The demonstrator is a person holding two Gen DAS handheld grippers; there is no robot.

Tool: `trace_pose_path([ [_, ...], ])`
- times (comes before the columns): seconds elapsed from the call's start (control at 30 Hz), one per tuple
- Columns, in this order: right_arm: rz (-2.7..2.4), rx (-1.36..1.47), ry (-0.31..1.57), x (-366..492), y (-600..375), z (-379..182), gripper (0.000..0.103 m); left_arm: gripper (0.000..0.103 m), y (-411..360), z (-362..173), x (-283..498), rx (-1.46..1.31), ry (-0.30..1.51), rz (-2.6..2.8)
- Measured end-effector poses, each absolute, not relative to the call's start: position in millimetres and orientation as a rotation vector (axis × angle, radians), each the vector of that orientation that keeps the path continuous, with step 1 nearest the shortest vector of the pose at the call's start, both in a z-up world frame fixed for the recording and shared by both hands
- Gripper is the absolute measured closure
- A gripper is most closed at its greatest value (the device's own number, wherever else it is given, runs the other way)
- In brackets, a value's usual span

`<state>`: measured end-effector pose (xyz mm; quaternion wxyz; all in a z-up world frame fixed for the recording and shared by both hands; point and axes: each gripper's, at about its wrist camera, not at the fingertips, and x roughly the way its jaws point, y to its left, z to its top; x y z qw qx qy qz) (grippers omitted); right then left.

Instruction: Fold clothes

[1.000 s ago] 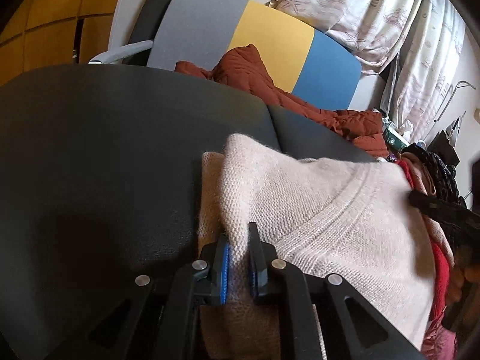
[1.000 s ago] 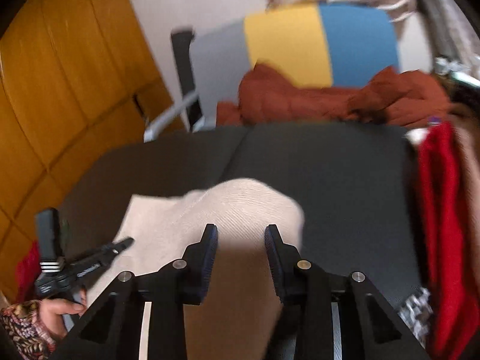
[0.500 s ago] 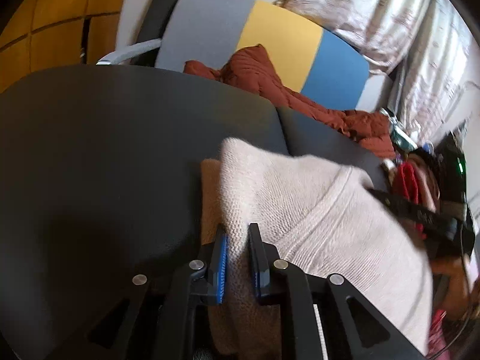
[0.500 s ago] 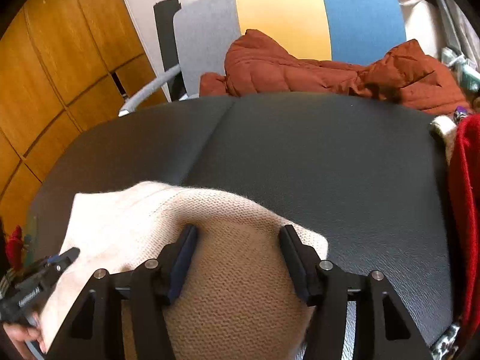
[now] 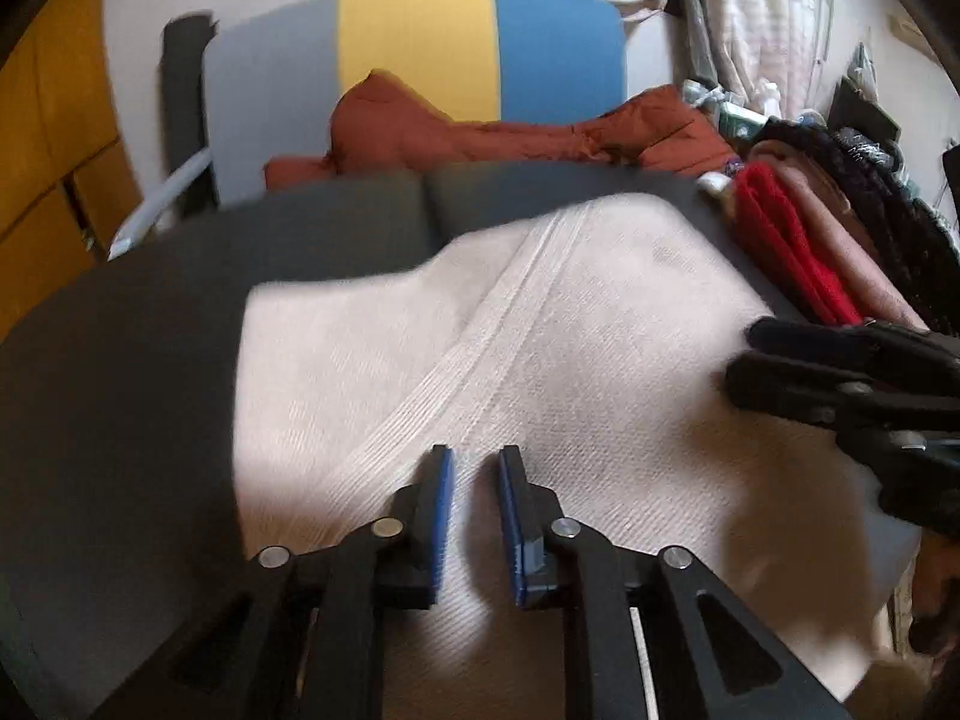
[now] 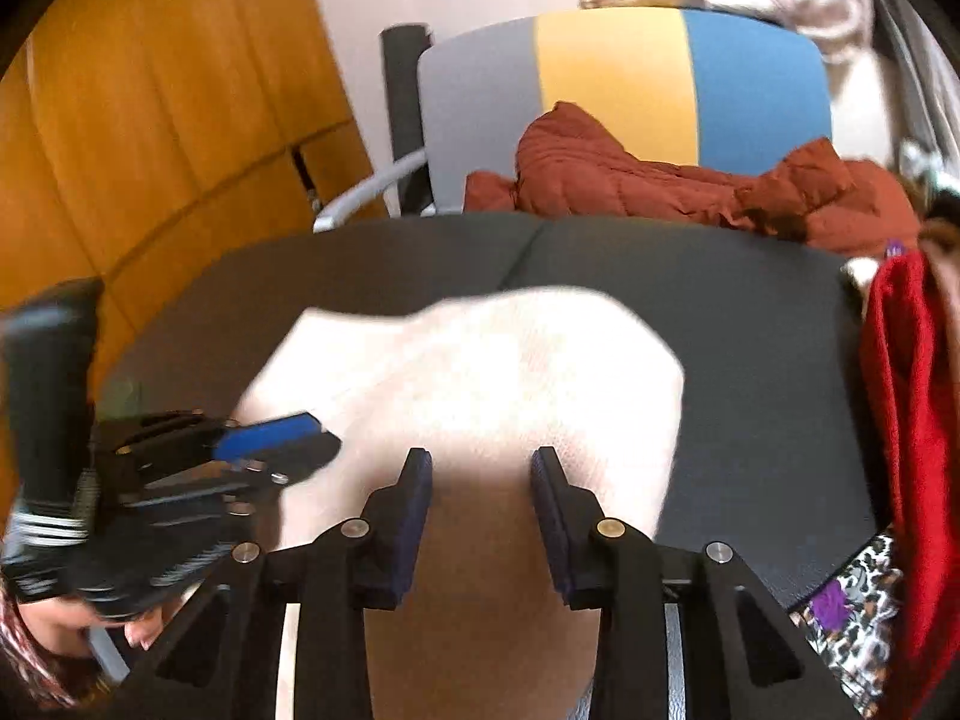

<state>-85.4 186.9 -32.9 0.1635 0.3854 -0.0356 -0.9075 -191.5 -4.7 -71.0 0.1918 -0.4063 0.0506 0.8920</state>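
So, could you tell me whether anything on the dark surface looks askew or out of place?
Only mildly: the cream sweater lies unevenly folded, its far edge stepped and its ribbed band running diagonally. A rust jacket is crumpled behind on the chair.

One cream sweater (image 5: 576, 348), one rust jacket (image 5: 480, 135), one tricolour chair (image 5: 420, 42), two tongs (image 5: 474, 480) (image 6: 480, 480).

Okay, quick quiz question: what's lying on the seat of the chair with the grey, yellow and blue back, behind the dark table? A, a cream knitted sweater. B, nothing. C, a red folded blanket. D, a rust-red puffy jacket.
D: a rust-red puffy jacket is heaped on the chair, while the cream sweater lies on the dark table in front.
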Motion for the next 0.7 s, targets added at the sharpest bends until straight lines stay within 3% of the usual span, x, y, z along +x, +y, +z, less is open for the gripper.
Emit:
trace_pose_path([
  [0.07, -2.552, 1.122, -0.034, -81.3, 176.4, -39.8, 0.064, 0.088, -16.5, -73.1, -183.5, -1.128, 0.119, 2.512],
  [0.2, -2.561, 1.09, 0.213, -81.0, 152.1, -51.5, 0.064, 0.087, -19.2, -77.4, -166.8, -1.052, 0.243, 2.548],
  [0.3, -2.559, 1.04, 0.23, -81.9, 154.1, -50.2, 0.061, 0.088, -26.2, -71.1, -169.2, -1.074, 0.198, 2.506],
  [0.53, -2.634, 0.988, -0.343, -12.9, 228.8, -23.3, 0.054, 0.088, -72.8, -39.5, -114.4, -0.947, -0.097, 2.499],
  [0.7, -2.474, 1.229, -0.575, 21.0, 249.3, -65.3, 0.053, 0.088, -59.9, -54.3, -83.6, -0.93, 0.056, 2.449],
])
